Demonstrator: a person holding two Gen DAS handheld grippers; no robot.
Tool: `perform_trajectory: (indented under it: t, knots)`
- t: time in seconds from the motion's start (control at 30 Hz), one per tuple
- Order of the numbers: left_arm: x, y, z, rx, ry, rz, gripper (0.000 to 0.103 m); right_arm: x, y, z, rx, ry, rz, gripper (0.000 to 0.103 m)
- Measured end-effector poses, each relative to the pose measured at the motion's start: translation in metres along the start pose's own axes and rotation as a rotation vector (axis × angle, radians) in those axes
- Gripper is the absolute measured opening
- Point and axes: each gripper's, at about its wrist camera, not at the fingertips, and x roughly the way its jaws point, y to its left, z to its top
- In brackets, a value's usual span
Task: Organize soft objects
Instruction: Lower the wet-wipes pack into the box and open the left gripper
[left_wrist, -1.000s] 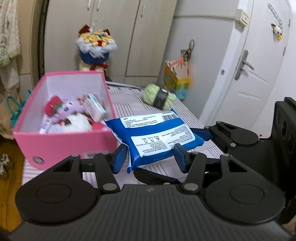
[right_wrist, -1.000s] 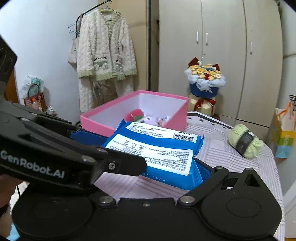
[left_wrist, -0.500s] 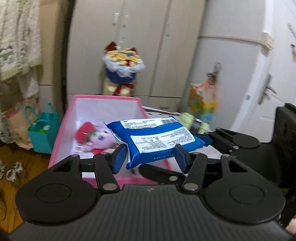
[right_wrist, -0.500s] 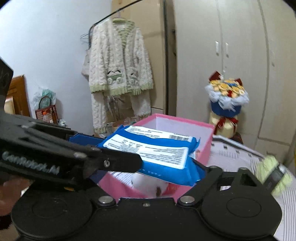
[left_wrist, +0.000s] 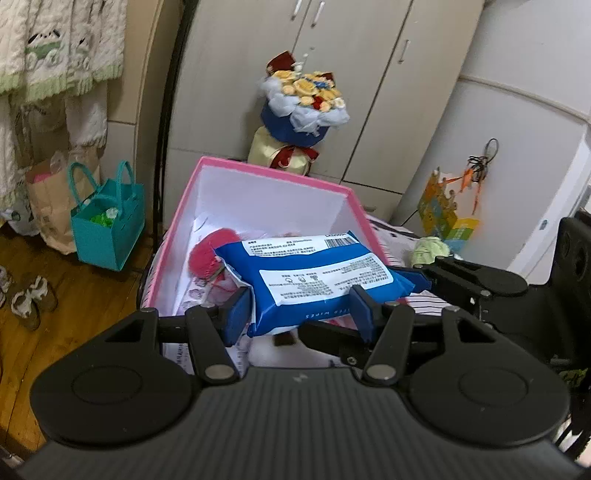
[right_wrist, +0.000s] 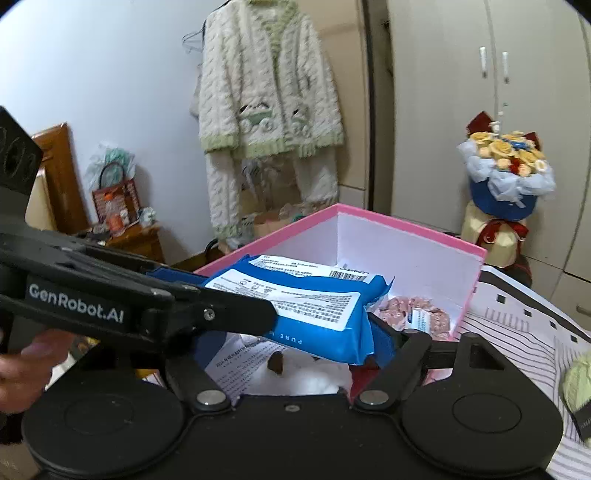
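Both grippers, left and right, pinch the blue wipes pack at center frame, now over the pink box holding plush toys instead of beside it.

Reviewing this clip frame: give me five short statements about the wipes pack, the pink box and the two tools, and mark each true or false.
1. Both tools grip the blue wipes pack. True: the left tool and the right tool are each shut on it.
2. The pack is over the pink box. True.
3. The pink box is empty. False: a red yarn ball and other soft items lie inside.
4. The green yarn ball is in the box. False: it lies outside, on the striped cloth.
5. The pack's label faces down. False: it faces up.
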Motion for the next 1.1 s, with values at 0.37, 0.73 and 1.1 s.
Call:
perform_trajectory:
  t: [0.37, 0.73, 1.1]
  knots:
    - [0.009, 0.01, -0.006, 0.026, 0.0, 0.091, 0.06, 0.018, -0.006, 0.0, -0.065, 0.06, 0.004, 0.068]
    - [-0.016, -0.007, -0.007, 0.084, -0.042, 0.099, 0.062, -0.01, -0.012, -0.004, -0.018, 0.026, -0.001, 0.067]
    - [-0.067, -0.035, -0.011, 0.144, -0.096, 0.077, 0.064, -0.071, 0.0, -0.009, -0.004, 0.006, -0.05, 0.068]
